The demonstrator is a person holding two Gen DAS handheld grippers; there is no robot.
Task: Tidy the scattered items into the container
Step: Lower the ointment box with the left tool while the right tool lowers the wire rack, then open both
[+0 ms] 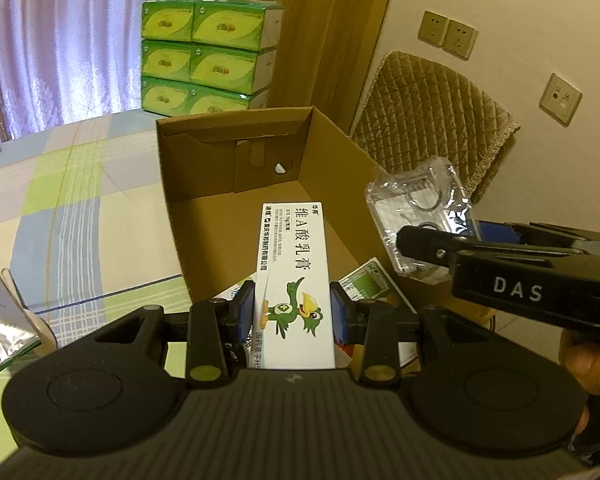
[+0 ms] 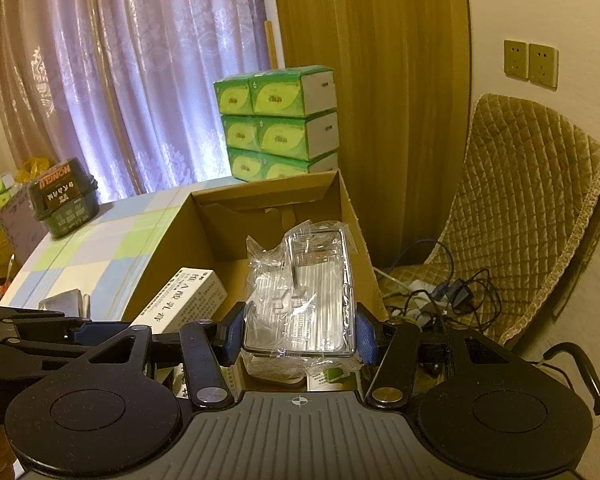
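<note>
An open cardboard box (image 1: 188, 216) stands on the checked tablecloth. My left gripper (image 1: 294, 312) is shut on a white ointment carton (image 1: 294, 264) printed with a green bird, held over the box's near part. My right gripper (image 2: 302, 334) is shut on a clear plastic packet (image 2: 312, 288) wrapped in crinkled film, held above the box (image 2: 356, 216) near its right wall. In the left wrist view that packet (image 1: 420, 208) and the right gripper (image 1: 420, 240) come in from the right. The carton (image 2: 184, 300) shows at lower left in the right wrist view.
Green tissue packs (image 1: 208, 60) are stacked behind the box. A foil packet (image 1: 0, 328) lies at the table's left. A dark tub (image 2: 62, 200) sits at the far left edge. A quilted chair (image 2: 520, 208) with cables (image 2: 440, 292) stands to the right.
</note>
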